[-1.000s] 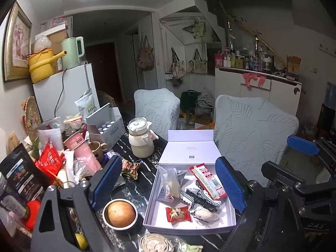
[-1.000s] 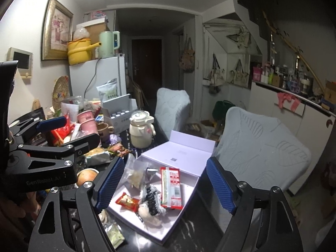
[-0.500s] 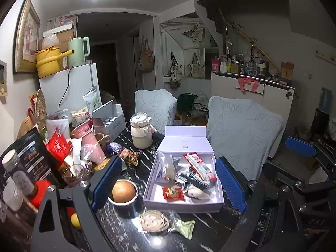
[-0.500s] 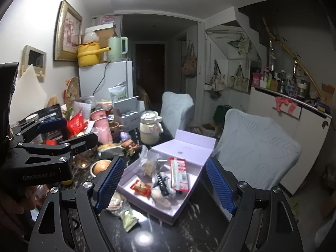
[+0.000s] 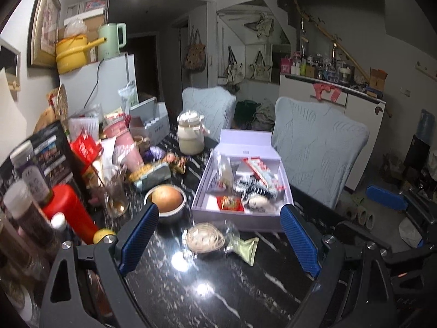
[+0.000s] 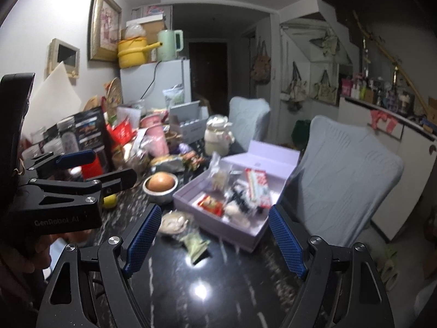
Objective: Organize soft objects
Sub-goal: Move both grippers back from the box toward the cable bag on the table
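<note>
An open lavender box lies on the black marble table. Inside it are a black-and-white striped soft item, a white soft item, a red packet, a long red-and-white packet and a clear bag. Just in front of the box lie a clear bag with a beige coil and a green packet. My left gripper hangs open and empty short of the box. My right gripper is also open and empty, facing the box from its near right.
A metal bowl holding a round brown thing stands left of the box. Bottles, a red bottle, a glass and packets crowd the left side. A cream jug stands behind. Two covered chairs flank the far edge.
Both grippers have drawn back from the box and sunk a little, so the box looks smaller. The beige-coil bag, the green packet and more bare table have come into view. Jaws unchanged.
</note>
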### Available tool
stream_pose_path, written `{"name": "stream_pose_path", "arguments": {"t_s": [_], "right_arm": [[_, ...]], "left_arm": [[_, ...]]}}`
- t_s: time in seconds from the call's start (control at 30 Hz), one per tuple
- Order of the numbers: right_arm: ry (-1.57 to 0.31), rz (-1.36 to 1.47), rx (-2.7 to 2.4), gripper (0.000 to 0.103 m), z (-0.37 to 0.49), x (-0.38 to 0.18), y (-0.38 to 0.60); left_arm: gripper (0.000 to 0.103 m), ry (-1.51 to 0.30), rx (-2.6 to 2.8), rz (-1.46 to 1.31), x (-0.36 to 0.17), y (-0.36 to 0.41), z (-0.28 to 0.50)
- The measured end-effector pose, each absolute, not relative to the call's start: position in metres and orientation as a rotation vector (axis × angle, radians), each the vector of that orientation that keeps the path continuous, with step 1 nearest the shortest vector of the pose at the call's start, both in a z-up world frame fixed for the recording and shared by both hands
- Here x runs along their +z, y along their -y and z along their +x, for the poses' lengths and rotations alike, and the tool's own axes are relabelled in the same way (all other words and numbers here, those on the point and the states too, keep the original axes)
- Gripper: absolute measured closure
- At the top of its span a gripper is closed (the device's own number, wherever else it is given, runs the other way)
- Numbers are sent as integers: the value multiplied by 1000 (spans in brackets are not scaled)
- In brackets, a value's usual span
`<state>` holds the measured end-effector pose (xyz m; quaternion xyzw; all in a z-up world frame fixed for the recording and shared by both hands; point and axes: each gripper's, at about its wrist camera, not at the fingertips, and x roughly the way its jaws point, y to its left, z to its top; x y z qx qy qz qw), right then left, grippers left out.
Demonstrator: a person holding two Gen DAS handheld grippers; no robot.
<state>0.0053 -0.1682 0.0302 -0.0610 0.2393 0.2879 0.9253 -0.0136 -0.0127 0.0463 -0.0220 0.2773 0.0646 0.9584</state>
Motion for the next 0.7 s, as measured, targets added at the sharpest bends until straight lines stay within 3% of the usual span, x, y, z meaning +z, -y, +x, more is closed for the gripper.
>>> {"name": "stream_pose_path", "arguments": {"t_s": [0.7], "right_arm": [[-719,-143,689,21,30,-69,134]], "left_arm": [[12,-765,141,-155,-48,-12,-1]]}}
